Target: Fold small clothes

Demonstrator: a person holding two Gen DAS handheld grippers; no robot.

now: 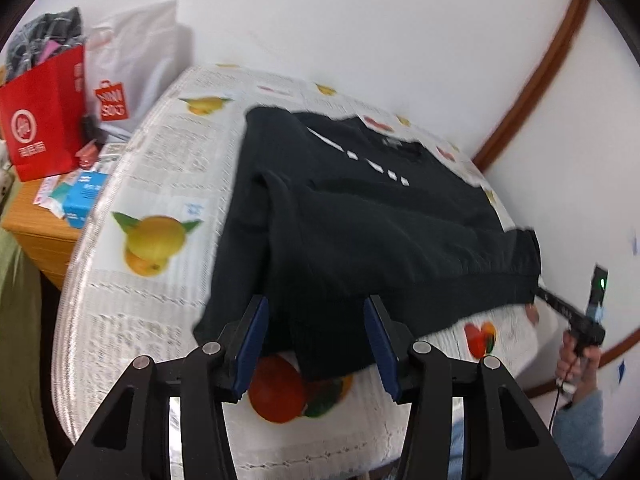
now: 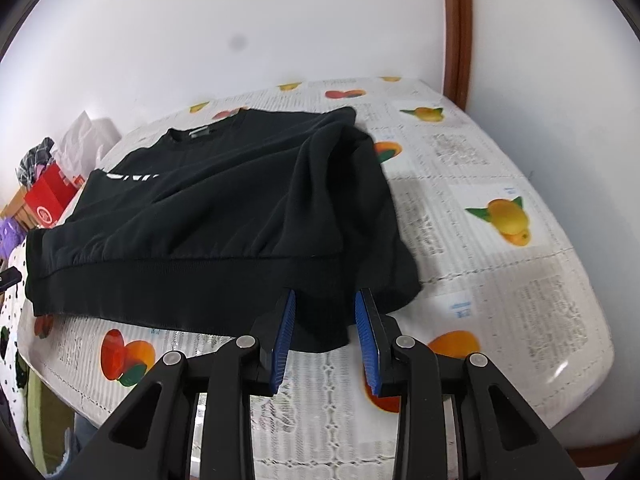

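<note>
Black sweatshirt [image 1: 360,216], white chest lettering, spread flat on fruit-print tablecloth, both sleeves folded over its body

sweater [image 1: 360,216] on table [image 1: 160,168], bags [image 1: 44,120] behind

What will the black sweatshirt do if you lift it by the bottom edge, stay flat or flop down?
Probably flop: the black sweatshirt already lies in soft folds, a sleeve draped across it. It looks thick, so likely a bit heavy. On the fruit-print tablecloth it may drag rather than slide. Both the left gripper and right gripper are open.
</note>
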